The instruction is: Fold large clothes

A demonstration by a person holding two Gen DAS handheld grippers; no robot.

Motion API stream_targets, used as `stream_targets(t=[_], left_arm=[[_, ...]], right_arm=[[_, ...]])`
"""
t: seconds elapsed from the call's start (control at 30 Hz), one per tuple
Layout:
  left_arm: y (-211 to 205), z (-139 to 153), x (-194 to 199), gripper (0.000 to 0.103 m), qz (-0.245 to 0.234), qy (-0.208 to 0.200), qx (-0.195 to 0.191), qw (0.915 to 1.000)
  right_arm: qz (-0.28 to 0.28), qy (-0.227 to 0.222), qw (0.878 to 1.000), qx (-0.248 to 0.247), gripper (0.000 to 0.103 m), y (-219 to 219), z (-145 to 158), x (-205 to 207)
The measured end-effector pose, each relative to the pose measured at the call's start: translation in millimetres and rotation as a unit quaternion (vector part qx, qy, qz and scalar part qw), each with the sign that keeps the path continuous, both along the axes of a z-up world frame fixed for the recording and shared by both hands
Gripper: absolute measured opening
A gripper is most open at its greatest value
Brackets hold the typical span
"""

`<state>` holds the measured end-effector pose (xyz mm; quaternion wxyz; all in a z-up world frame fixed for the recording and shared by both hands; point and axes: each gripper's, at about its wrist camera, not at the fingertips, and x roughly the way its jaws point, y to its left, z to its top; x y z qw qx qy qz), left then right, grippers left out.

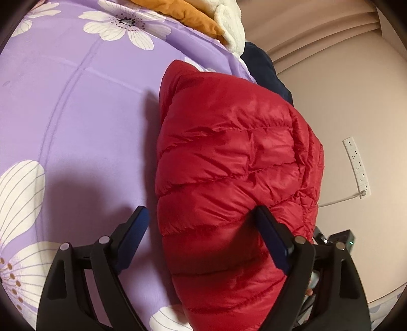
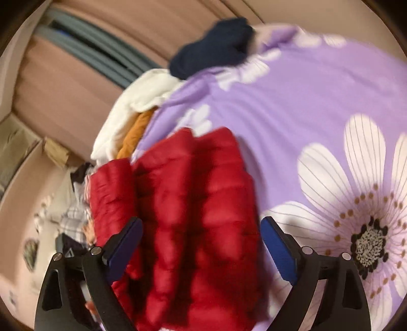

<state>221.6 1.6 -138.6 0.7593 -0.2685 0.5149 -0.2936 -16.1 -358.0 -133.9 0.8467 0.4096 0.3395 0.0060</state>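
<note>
In the left wrist view we see the red puffer jacket (image 1: pixel 229 165) bundled in the centre and right of the frame, lying on the purple flowered bed sheet (image 1: pixel 76 101) at the bed's edge. Our left gripper (image 1: pixel 201 216) has its jaws spread wide, gripping nothing; the right blue pad touches the jacket's quilted surface, the left pad sits over bare sheet. An orange cloth (image 1: pixel 183 15), a white cloth (image 1: pixel 231 23) and a navy garment (image 1: pixel 267 68) lie at the top.

In the blurred right wrist view the jacket (image 2: pixel 193 216) fills the lower centre. Our right gripper (image 2: pixel 201 226) also stands open, jaws flanking the jacket; whether they touch it we cannot tell.
</note>
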Motion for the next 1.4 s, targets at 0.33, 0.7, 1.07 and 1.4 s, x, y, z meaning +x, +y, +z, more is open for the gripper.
stream_targets(t=[0.33, 0.7, 1.07, 1.4], left_arm=[[-10.7, -11.1, 9.8, 0.094, -0.015, 0.018, -0.021, 0.9995], [-32.6, -21.4, 20.8, 0.101, -0.027, 0.035, -0.039, 0.9983], [-42.2, -1.0, 11.3, 0.093, -0.048, -0.01, 0.004, 0.9988], [-30.4, 34.2, -15.7, 0.087, -0.048, -0.067, 0.039, 0.9958]], right_arm=[[0.026, 0.035, 0.995, 0.089, 0.099, -2.8, -43.9, 25.8], [0.068, 0.052, 0.994, 0.066, 0.099, 7.9, -41.2, 58.9], [0.092, 0.005, 0.995, 0.043, 0.064, 25.7, -33.4, 54.3], [0.126, -0.053, 0.99, 0.026, 0.047, 39.9, -12.3, 31.4]])
